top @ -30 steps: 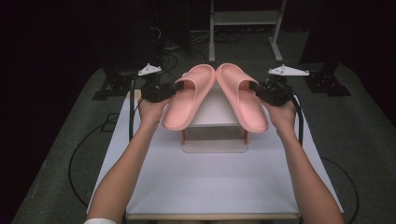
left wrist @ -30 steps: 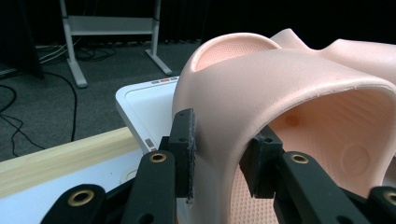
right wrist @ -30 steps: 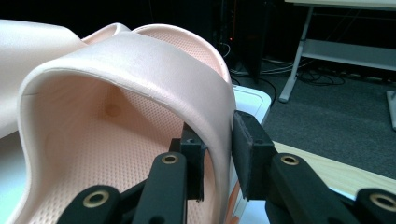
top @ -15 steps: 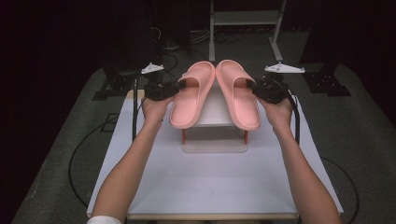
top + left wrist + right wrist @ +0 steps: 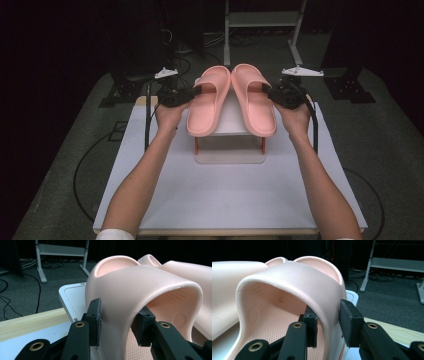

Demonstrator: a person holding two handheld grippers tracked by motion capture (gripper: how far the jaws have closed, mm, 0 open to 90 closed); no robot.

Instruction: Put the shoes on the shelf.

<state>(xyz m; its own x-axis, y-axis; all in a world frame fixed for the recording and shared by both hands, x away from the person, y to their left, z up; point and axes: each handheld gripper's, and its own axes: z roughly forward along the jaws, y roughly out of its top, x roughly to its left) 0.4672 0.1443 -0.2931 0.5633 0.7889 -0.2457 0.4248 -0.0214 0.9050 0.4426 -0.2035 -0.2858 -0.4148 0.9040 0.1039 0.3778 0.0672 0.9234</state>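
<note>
Both my arms stretched forward, grippers level and facing inward

My left black two-jaw gripper and right black two-jaw gripper sit at matching height, bare forearms running in from below. Each one's jaws have just been opening; in the gripper views the outer pads stand slightly off what lies between them.

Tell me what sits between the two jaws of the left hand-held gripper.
The strap of the left pink slipper stands between the jaws of the left hand-held gripper, seen in the left gripper view. The jaws have just been opening, and one pad stands slightly off it.
</note>
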